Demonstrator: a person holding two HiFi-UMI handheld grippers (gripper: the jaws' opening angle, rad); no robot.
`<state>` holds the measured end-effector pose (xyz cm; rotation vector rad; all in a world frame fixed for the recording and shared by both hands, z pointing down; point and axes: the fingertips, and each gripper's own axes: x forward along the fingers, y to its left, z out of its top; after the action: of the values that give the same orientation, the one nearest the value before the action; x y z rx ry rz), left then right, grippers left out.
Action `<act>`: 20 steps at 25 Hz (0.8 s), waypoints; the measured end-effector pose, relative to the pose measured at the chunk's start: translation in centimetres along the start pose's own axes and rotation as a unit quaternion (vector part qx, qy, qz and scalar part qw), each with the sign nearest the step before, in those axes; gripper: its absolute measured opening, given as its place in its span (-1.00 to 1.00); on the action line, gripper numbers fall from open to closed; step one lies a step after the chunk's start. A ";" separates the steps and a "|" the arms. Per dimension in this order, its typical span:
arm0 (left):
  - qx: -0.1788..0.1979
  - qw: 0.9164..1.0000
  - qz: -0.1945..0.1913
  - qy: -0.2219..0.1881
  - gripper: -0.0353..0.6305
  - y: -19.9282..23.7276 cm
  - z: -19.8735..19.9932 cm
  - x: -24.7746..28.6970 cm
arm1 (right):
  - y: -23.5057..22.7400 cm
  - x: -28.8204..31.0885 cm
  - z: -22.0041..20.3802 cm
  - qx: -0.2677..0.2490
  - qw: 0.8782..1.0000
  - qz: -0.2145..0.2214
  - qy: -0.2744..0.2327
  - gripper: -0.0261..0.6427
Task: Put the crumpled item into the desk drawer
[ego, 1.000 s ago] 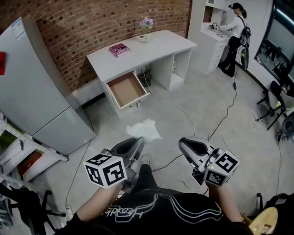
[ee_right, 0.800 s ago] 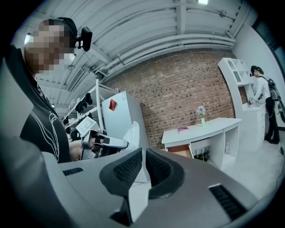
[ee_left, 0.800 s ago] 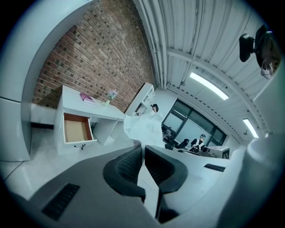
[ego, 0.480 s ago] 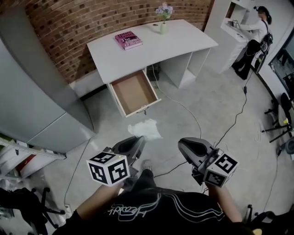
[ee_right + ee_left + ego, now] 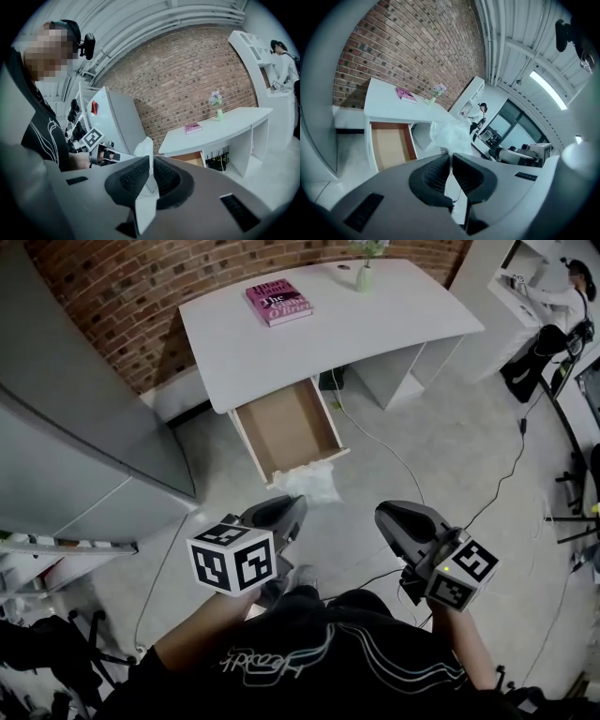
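Note:
The crumpled item (image 5: 310, 484) is a white, thin bag-like wad. It hangs from the tip of my left gripper (image 5: 294, 506), which is shut on it, just in front of the open desk drawer (image 5: 286, 427). In the left gripper view the wad (image 5: 449, 136) billows beyond the closed jaws of that gripper (image 5: 451, 157), with the drawer (image 5: 389, 147) down to the left. My right gripper (image 5: 389, 516) is held beside it to the right, shut and holding nothing. In the right gripper view the wad (image 5: 144, 148) shows behind that gripper's (image 5: 151, 163) jaws.
The drawer's wooden bottom is bare. The white desk (image 5: 356, 334) carries a pink book (image 5: 277, 301) and a small vase (image 5: 364, 277). A grey cabinet (image 5: 75, 456) stands at the left. Cables (image 5: 398, 470) cross the floor. A person (image 5: 562, 324) works at the far right.
I have come closer to the desk. The left gripper has carried the crumpled item forward, from open floor to the drawer's front edge. The right gripper has kept alongside.

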<state>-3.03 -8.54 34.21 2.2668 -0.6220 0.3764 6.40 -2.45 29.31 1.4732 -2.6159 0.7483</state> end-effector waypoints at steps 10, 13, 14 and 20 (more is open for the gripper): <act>-0.033 0.999 0.043 -0.006 -0.79 5.6 3.2 7.1 | -7.1 4.0 -0.2 0.044 0.999 0.009 0.011 -0.76; -0.054 0.997 0.054 -0.002 -0.79 7.2 4.1 9.3 | -9.4 5.8 0.4 0.060 0.998 0.023 0.019 -0.76; -0.059 0.997 0.059 -0.001 -0.79 7.6 4.3 10.0 | -10.5 6.4 0.7 0.056 0.998 0.026 0.021 -0.76; -0.070 0.992 0.108 0.018 -0.79 11.3 6.0 14.8 | -16.9 10.3 1.6 0.051 0.996 0.058 0.044 -0.76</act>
<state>3.77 -24.52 43.25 2.0622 -0.8527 0.4625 14.90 -18.58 37.22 1.2877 -2.6527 0.9489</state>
